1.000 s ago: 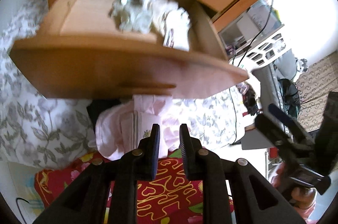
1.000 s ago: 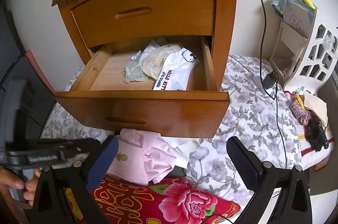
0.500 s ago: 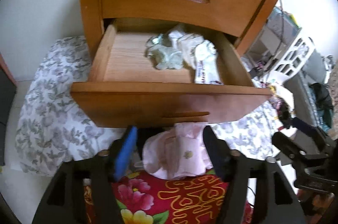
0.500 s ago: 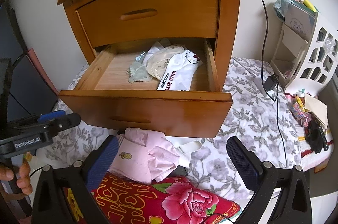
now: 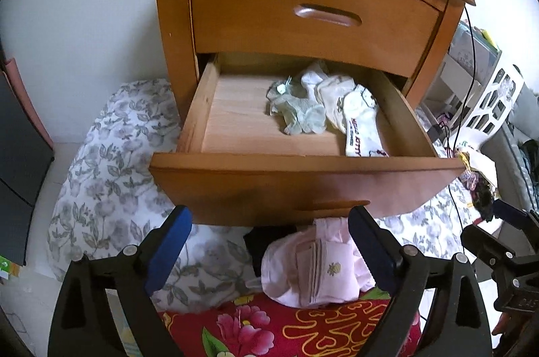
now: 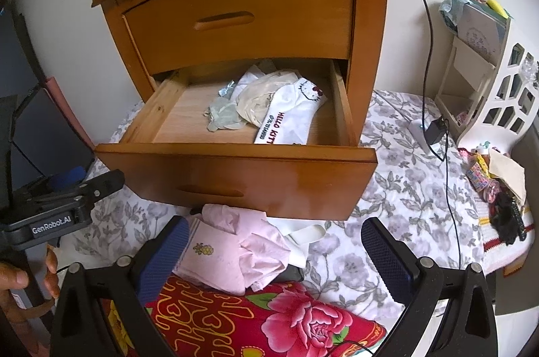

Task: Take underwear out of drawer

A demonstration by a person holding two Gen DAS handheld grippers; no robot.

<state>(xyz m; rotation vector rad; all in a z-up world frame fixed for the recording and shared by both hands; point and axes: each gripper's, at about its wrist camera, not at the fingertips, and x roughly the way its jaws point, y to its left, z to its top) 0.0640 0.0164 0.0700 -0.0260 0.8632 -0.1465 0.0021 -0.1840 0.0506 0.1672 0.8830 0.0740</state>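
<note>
I hold my left gripper (image 5: pixel 269 242) and right gripper (image 6: pixel 274 256) wide apart and empty before the open drawer (image 5: pixel 303 178). The underwear (image 6: pixel 266 111) lies bunched inside, toward its right.

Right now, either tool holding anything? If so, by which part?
Nothing held. The left tool and right tool are both open and empty; the underwear lies untouched in the drawer.

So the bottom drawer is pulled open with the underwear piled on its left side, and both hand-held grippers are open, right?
Not quite: in the bottom drawer the underwear is piled on the right side, as the right wrist view shows; the left part is bare wood. The rest holds: the drawer is pulled open, and the left hand-held gripper and right hand-held gripper are both open.
</note>
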